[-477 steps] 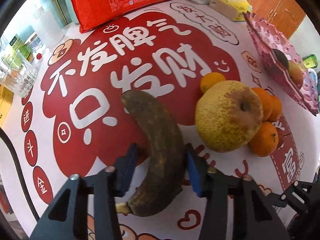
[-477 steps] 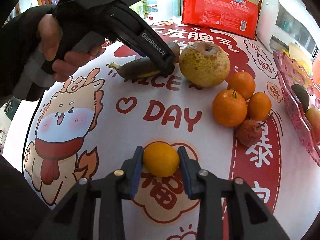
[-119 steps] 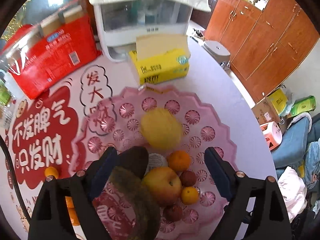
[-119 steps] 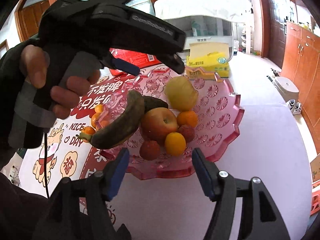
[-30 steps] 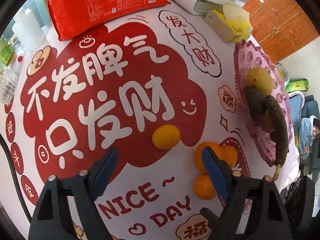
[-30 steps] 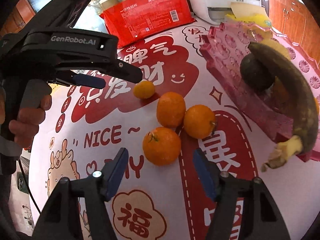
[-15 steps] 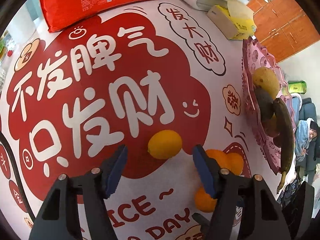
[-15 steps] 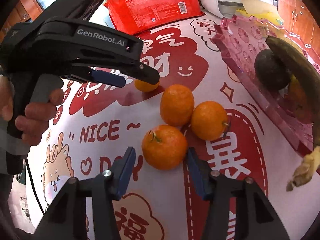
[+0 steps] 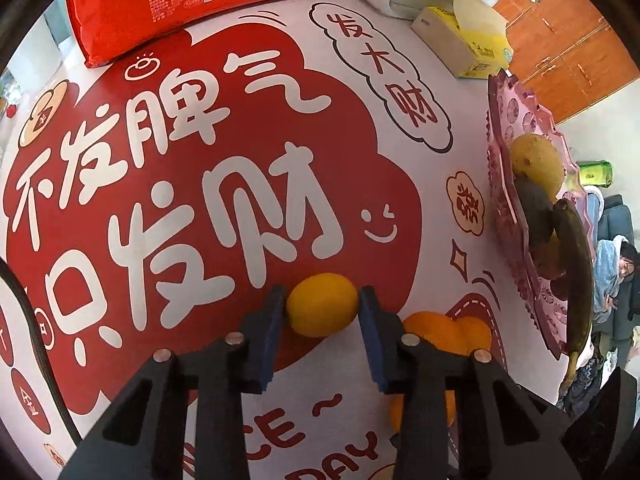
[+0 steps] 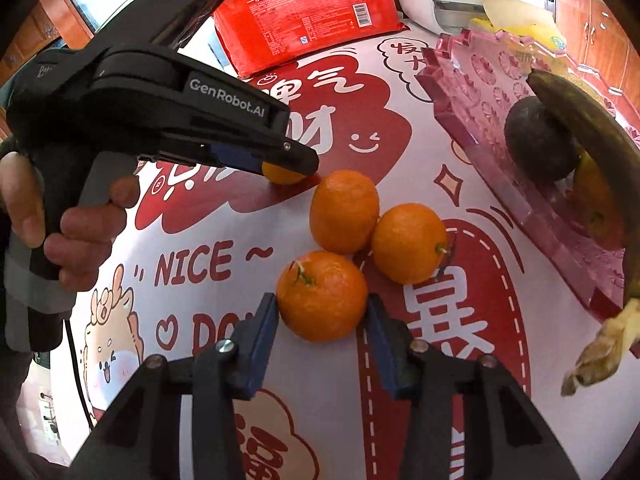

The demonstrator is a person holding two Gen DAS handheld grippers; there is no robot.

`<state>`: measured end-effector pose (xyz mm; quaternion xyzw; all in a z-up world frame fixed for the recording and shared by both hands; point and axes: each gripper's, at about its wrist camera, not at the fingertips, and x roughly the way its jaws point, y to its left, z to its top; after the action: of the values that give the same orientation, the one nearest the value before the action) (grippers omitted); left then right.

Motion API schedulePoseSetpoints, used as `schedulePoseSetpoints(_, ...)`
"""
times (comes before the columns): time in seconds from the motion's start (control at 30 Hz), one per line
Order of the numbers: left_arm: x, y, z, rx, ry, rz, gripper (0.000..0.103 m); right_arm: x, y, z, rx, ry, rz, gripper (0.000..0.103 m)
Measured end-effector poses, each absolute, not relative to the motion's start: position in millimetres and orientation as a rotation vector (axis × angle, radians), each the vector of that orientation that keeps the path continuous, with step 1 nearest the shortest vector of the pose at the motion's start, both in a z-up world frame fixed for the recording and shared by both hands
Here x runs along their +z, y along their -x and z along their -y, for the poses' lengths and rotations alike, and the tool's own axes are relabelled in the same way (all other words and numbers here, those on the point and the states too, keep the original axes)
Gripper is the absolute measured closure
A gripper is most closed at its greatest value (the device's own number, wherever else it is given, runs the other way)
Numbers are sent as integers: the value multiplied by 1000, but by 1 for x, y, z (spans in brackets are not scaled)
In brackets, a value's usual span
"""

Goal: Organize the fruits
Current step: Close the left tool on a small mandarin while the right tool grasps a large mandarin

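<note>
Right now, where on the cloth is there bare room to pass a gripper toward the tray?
Free: the cloth between the red pack and the small yellow fruit, and the strip before the tissue box. Crowded: the three oranges beside the pink tray, whose near edge the banana overhangs.

In the left wrist view, the black left gripper's arm (image 9: 436,364) hides most of the cluster of orange tangerines (image 9: 444,330). The red plastic package of paper cups (image 9: 168,4) is cut off by the top edge. The pink patterned plastic fruit tray (image 10: 480,92) runs out of the right wrist view, and its long brown banana (image 10: 592,128) covers an orange fruit behind it. The small yellow-orange citrus (image 10: 282,176) shows only partly under the left gripper's tip.
</note>
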<state>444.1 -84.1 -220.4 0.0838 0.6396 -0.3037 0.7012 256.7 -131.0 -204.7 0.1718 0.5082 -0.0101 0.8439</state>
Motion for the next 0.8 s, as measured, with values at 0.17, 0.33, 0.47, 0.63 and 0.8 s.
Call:
schedulePoseSetpoints(0.17,-218,-440,75,-659,-178,-1430,69,-202,-254,131,-16,-365,-1066,59)
schedulePoseSetpoints(0.33,-205,-429,63,-643,-159,-1421,69,-196,-251,128,-2,-363,-1057,59)
schedulePoseSetpoints(0.47,-192,-415,50,-606,-147,-1413,69,-185,-245,125,13,-356,-1034,59)
schedulePoseSetpoints(0.63,-165,-390,34,-573,-129,-1378,69,-165,-231,120,24,-336,-988,59)
schedulePoseSetpoints(0.8,-133,-362,23,-544,-120,-1313,69,-143,-212,117,34,-321,-934,59)
